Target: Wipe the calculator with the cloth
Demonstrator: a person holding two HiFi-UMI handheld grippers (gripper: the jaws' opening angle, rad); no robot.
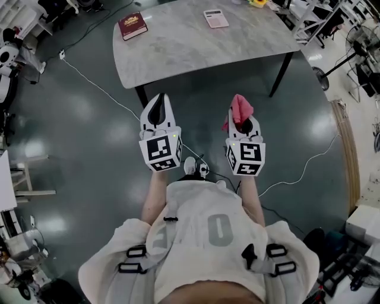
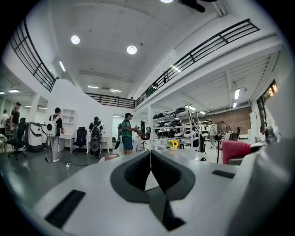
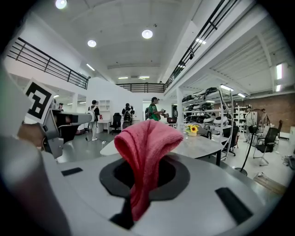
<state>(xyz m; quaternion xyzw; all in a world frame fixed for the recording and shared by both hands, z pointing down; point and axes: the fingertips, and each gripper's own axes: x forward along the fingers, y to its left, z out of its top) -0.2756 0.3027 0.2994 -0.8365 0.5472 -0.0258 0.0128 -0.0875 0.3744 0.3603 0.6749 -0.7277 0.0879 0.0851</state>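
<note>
A pink calculator (image 1: 215, 18) lies flat near the far edge of the grey marble table (image 1: 196, 44). My right gripper (image 1: 243, 118) is shut on a pink-red cloth (image 1: 240, 108), which stands up in a fold above the jaws (image 3: 146, 152). My left gripper (image 1: 159, 111) is shut with nothing between its fingers (image 2: 150, 168). Both grippers hang side by side over the dark floor, well short of the table's near edge. The cloth (image 2: 235, 150) also shows at the right of the left gripper view.
A dark red book (image 1: 132, 25) lies at the table's left end, and a sunflower piece (image 3: 191, 129) stands at its far side. A white cable (image 1: 95, 86) runs across the floor. Several people (image 2: 126, 133), chairs, shelving and fan stands (image 1: 335, 65) surround the table.
</note>
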